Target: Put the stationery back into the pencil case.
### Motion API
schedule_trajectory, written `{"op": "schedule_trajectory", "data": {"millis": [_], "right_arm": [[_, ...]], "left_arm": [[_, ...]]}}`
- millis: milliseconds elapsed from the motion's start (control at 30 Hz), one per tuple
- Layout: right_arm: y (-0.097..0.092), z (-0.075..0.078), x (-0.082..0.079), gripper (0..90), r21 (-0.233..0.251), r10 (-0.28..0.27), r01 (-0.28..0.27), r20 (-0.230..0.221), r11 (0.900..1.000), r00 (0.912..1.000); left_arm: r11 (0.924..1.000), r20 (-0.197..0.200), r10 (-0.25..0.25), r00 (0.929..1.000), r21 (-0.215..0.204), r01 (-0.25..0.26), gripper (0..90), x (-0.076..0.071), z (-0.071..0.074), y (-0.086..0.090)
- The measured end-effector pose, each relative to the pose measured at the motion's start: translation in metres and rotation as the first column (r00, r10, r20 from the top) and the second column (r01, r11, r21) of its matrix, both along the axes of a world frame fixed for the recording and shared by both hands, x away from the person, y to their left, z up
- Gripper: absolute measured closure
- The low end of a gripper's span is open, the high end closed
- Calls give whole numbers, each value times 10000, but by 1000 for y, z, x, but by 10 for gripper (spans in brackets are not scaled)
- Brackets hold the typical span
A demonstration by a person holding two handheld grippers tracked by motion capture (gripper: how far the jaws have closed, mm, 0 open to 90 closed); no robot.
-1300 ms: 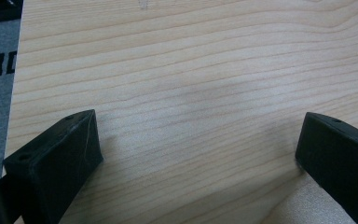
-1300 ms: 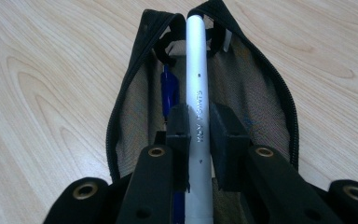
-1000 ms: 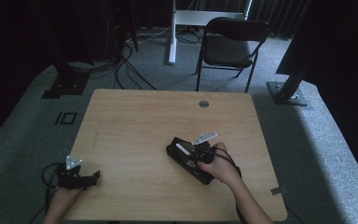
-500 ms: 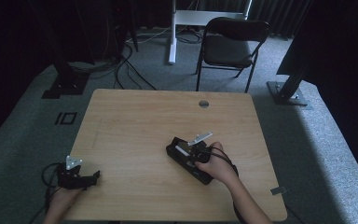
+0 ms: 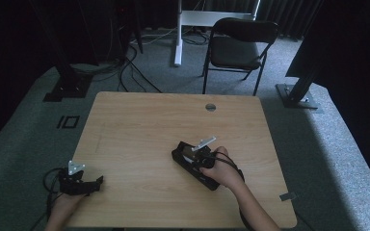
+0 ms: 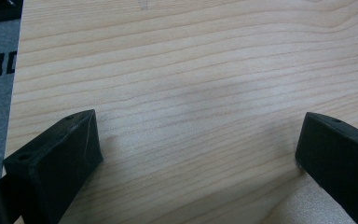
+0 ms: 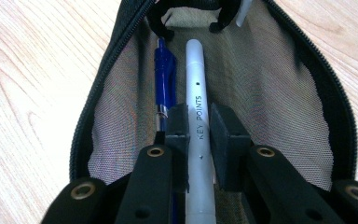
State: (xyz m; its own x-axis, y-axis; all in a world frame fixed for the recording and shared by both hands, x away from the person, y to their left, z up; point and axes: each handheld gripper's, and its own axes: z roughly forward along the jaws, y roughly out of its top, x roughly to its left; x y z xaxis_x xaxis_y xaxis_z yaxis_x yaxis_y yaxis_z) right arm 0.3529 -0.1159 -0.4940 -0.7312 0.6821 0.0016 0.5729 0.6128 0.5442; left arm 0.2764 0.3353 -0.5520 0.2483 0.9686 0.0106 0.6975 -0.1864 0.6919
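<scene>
A black zip pencil case lies open on the wooden table, its mesh lining showing. My right gripper is shut on a grey pen printed "KEY POINTS", which lies lengthwise over the case's opening. A blue pen lies inside, just left of the grey one. In the high view the case sits right of the table's middle, under my right gripper. My left gripper rests at the table's near left corner. Its jaws stand wide apart over bare wood, with nothing between them.
A round cable hole sits near the table's far edge. Beyond it stand a black chair and a white desk leg. Cables run over the grey carpet at the far left, and black stand bases sit on either side.
My right gripper has crept slightly left over the case with the grey pen still in it. The left gripper has stayed put.
</scene>
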Motion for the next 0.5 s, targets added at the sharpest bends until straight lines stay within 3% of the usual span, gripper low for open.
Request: {"op": "schedule_trajectory", "data": {"millis": [267,500], "right_arm": [[-3,0,0,752,157,-73,74,-63,9998,10000],[-6,12,-4,754,468,-47,42,111,9989,9999]], "left_arm": [[10000,-1,0,10000,0,0,1,0,0,0],[10000,0,0,10000,-1,0,1,0,0,0]]}}
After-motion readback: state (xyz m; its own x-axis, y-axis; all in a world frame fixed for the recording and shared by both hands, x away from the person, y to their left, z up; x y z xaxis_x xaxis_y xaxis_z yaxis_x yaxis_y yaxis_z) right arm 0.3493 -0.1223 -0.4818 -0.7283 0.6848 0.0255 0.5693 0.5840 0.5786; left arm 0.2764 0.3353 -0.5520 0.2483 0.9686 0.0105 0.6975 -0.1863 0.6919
